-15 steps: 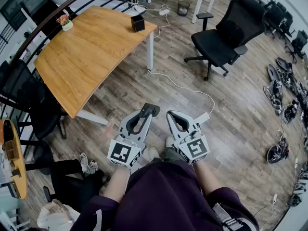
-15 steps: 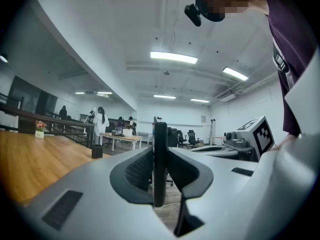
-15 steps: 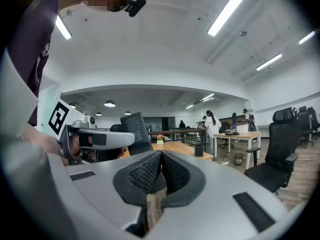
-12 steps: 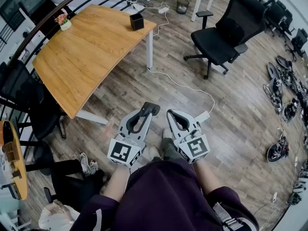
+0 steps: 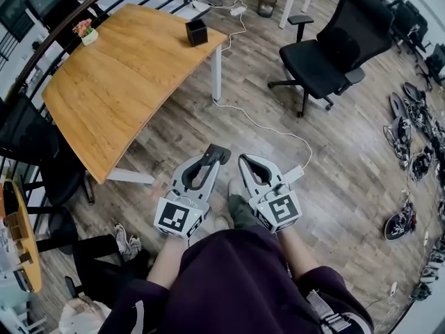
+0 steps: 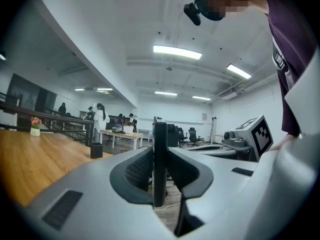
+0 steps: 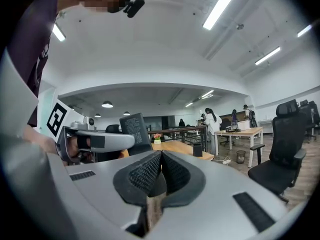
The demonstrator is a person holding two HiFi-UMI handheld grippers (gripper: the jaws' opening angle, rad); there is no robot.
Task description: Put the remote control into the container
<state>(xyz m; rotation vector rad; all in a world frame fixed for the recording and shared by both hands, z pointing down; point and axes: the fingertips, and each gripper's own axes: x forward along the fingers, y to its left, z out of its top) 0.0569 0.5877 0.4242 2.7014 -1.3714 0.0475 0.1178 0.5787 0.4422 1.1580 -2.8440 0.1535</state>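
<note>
The table [image 5: 118, 82] stands ahead to the left, with the container [image 5: 197, 32] on its far right corner and a flower pot [image 5: 86, 30] at its far left edge. An office chair [image 5: 334, 51] stands ahead to the right, a cable [image 5: 261, 122] on the floor [image 5: 334, 165] between them. The left gripper [image 5: 217, 152], remote control [image 6: 160, 159] between its jaws, is just left of the right gripper [image 5: 245, 161].

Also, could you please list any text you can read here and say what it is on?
Remote control held in the left gripper: a fine printed label, too small to read.
Marker cubes: square patterns only, no words.
Shirt: white print, unreadable.
</note>
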